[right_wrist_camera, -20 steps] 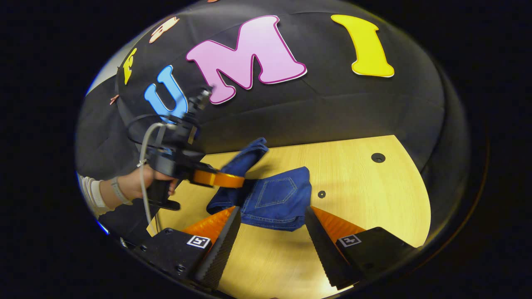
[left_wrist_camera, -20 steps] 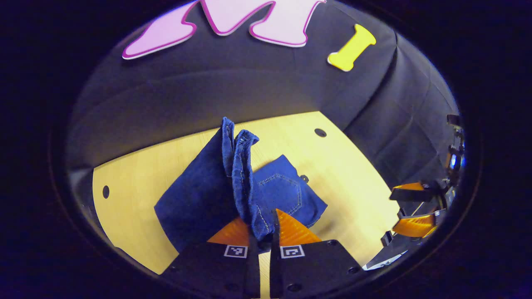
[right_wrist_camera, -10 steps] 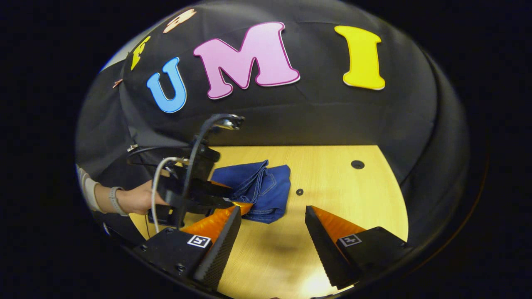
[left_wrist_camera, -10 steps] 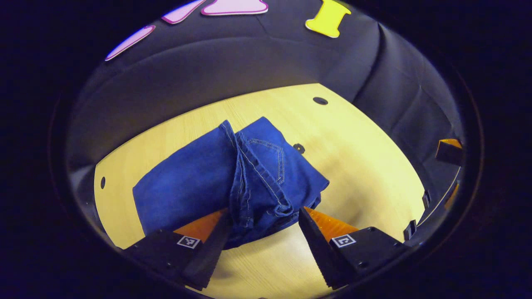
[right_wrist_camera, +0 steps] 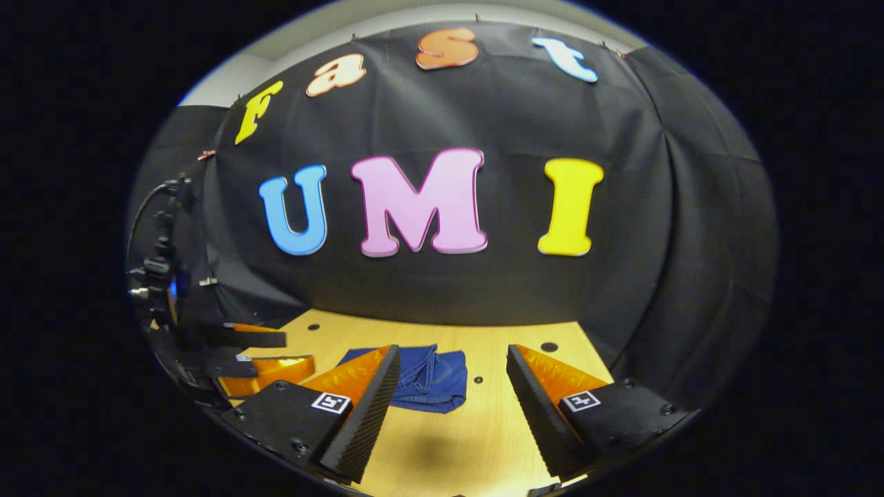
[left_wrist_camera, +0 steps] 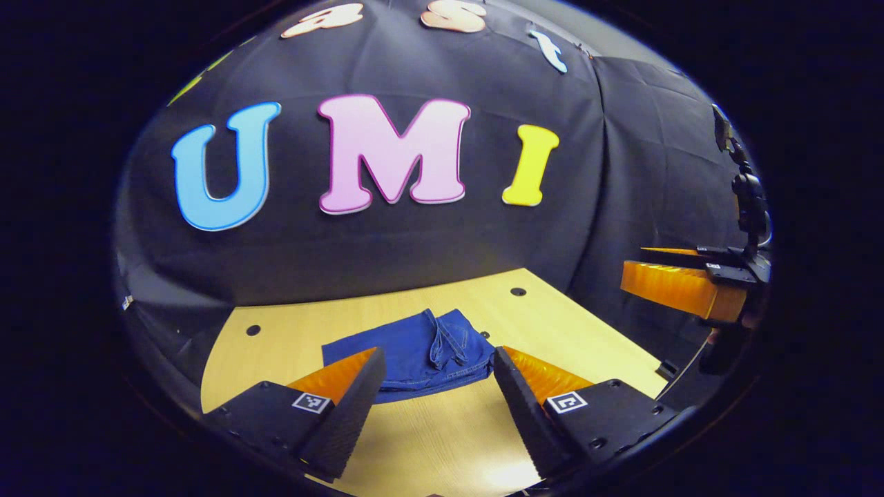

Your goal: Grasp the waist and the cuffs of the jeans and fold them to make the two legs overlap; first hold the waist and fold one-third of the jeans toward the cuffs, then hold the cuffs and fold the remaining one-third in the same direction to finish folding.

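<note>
The wooden table point(left_wrist_camera: 594, 338) spreads under both views, pale and bare but for a few small dark holes point(left_wrist_camera: 518, 292) near its far edge. On it, toward the back wall, lie the jeans point(left_wrist_camera: 407, 352), gathered into a compact, roughly rectangular bundle with a seam ridge running across the top layer; in the right gripper view the same bundle point(right_wrist_camera: 431, 379) sits flat between that gripper's fingers but well beyond them, touching neither. The left gripper point(left_wrist_camera: 431, 393) hangs above the near part of the table with its fingers spread wide and nothing between them. The right gripper point(right_wrist_camera: 452, 400) is likewise spread apart and empty, and it appears at the right edge of the left gripper view, held off to the side away from the cloth. Judging by how the denim lies, all folds look done: the legs overlap and the thirds are stacked. What may remain is only a tidy-up of the slightly rumpled top edge, if anything
</note>
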